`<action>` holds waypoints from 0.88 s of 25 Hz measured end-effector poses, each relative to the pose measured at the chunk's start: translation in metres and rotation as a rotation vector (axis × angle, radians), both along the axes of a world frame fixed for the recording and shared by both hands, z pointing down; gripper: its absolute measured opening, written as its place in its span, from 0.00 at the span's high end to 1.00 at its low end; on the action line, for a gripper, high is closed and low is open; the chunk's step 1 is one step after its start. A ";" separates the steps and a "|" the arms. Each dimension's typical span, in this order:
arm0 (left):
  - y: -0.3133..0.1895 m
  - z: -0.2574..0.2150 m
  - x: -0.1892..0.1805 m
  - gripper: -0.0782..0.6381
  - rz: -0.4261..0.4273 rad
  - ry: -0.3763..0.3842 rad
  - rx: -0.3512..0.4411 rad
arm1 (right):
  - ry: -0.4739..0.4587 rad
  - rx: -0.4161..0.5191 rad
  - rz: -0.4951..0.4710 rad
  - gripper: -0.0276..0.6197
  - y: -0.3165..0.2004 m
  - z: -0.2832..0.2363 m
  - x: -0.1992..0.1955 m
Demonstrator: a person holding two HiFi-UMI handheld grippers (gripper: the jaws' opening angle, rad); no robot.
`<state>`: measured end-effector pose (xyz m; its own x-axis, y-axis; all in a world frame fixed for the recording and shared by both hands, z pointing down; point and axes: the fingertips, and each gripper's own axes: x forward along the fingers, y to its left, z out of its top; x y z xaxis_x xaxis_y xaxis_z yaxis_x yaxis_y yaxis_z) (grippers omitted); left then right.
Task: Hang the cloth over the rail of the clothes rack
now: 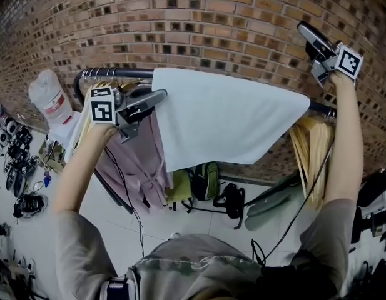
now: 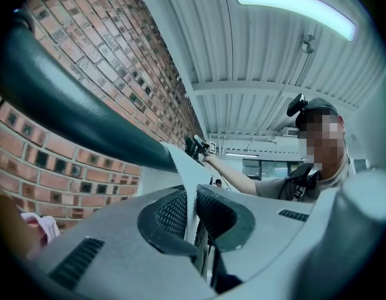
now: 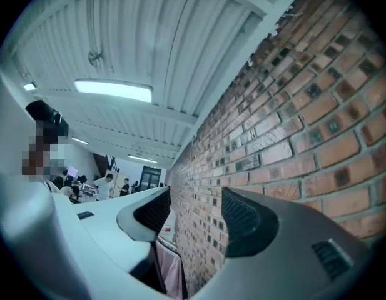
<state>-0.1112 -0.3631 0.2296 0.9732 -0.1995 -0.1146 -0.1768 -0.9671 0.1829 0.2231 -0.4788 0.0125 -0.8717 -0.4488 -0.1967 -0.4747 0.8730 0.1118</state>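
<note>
We see the white cloth (image 1: 224,117) already lying over the dark rail (image 1: 117,73) of the clothes rack, spread wide between our two hands and hanging down in front of the brick wall. Our left gripper (image 1: 156,97) is clenched on the left edge of the cloth, just beside the rail; in the left gripper view the thin fabric (image 2: 187,183) stands pinched between the two pads. Our right gripper (image 1: 308,36) is held above the right end of the rail with its jaws wide apart and nothing between them, only the wall behind. We judge that the step in hand is to let go on the left. To do it well, we should first check that the cloth hangs evenly on both sides, then open without pulling, and keep the right gripper away from the fabric. On the floor below stands a green backpack (image 1: 205,180); what is inside we cannot see.
</note>
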 end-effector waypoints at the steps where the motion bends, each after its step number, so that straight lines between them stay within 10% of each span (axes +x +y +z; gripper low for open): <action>1: 0.000 0.001 0.000 0.86 -0.001 -0.006 0.002 | -0.014 0.023 -0.011 0.55 0.013 -0.010 0.002; 8: 0.006 -0.001 -0.002 0.86 0.020 0.021 0.027 | -0.003 0.006 -0.175 0.55 0.137 0.011 -0.034; 17: 0.007 0.000 -0.003 0.86 0.020 0.028 0.063 | 0.183 0.091 -0.159 0.55 0.227 0.121 -0.052; 22: 0.007 -0.001 -0.004 0.86 0.013 0.029 0.092 | 0.067 -0.061 -0.140 0.55 0.215 0.160 -0.034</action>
